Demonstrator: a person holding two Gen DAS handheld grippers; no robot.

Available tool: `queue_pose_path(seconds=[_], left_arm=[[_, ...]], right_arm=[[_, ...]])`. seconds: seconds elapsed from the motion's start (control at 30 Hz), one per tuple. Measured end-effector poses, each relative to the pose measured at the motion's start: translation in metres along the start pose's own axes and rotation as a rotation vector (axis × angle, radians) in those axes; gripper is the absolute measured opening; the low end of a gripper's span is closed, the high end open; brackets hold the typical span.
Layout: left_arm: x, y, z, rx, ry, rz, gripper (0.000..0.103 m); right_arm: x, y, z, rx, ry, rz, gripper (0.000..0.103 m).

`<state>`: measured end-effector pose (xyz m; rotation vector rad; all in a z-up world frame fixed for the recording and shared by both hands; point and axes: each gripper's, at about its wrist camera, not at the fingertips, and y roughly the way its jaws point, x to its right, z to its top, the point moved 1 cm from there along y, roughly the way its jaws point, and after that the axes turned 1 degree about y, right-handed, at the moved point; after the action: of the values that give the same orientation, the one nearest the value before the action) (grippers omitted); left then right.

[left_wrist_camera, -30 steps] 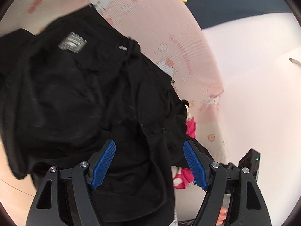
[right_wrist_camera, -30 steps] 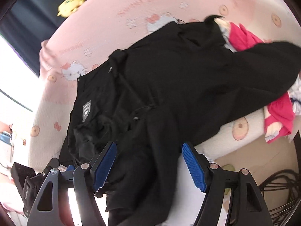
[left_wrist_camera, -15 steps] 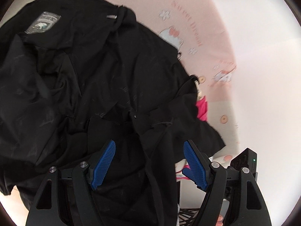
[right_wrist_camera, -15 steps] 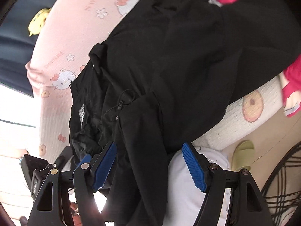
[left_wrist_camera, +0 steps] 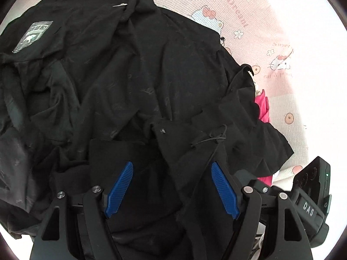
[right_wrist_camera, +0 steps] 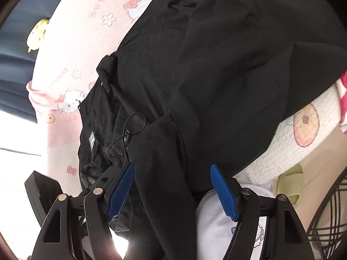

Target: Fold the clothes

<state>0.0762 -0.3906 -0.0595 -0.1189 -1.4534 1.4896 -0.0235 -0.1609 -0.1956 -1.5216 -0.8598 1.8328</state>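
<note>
Pink cartoon-print bedding (left_wrist_camera: 256,6) carries a crumpled black jacket (left_wrist_camera: 134,69). Only the left wrist view shows its grey chest badge (left_wrist_camera: 32,35) clearly; only the right shows a yellow plush (right_wrist_camera: 36,34) and green slipper (right_wrist_camera: 291,184). Left gripper (left_wrist_camera: 172,187) and right gripper (right_wrist_camera: 172,189) hang spread wide above the fabric, gripping nothing.

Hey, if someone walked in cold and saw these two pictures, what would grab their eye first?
Probably the big crumpled black garment, sprawled over most of the pink cartoon-cat bedsheet and filling both views. Next, the blue-padded left gripper and right gripper, both open low in their views over the dark cloth. A bright pink garment peeks out at the black one's right edge.
</note>
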Motion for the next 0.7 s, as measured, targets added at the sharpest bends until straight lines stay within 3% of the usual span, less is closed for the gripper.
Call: queue_pose_path(seconds=[0.13, 0.3, 0.43, 0.53, 0.67, 0.7], left_arm=[[0.002, 0.006, -0.001, -0.028, -0.018, -0.023, 0.074], [-0.001, 0.015, -0.003, -0.053, -0.062, -0.059, 0.073], [-0.002, 0.022, -0.006, -0.070, -0.081, -0.080, 0.073], [-0.001, 0.026, -0.007, -0.078, -0.073, -0.097, 0.073], [-0.001, 0.035, -0.006, -0.091, -0.088, -0.132, 0.072], [-0.002, 0.037, -0.005, -0.092, -0.100, -0.147, 0.065]], right_arm=[[-0.003, 0.003, 0.001, -0.012, -0.002, 0.036, 0.074], [0.011, 0.012, 0.010, -0.047, 0.088, 0.128, 0.074], [0.043, 0.023, 0.016, -0.090, 0.287, 0.221, 0.074], [0.055, 0.029, 0.019, -0.108, 0.339, 0.195, 0.074], [0.050, 0.037, 0.024, -0.141, 0.300, 0.194, 0.074], [0.050, 0.039, 0.024, -0.143, 0.305, 0.206, 0.074]])
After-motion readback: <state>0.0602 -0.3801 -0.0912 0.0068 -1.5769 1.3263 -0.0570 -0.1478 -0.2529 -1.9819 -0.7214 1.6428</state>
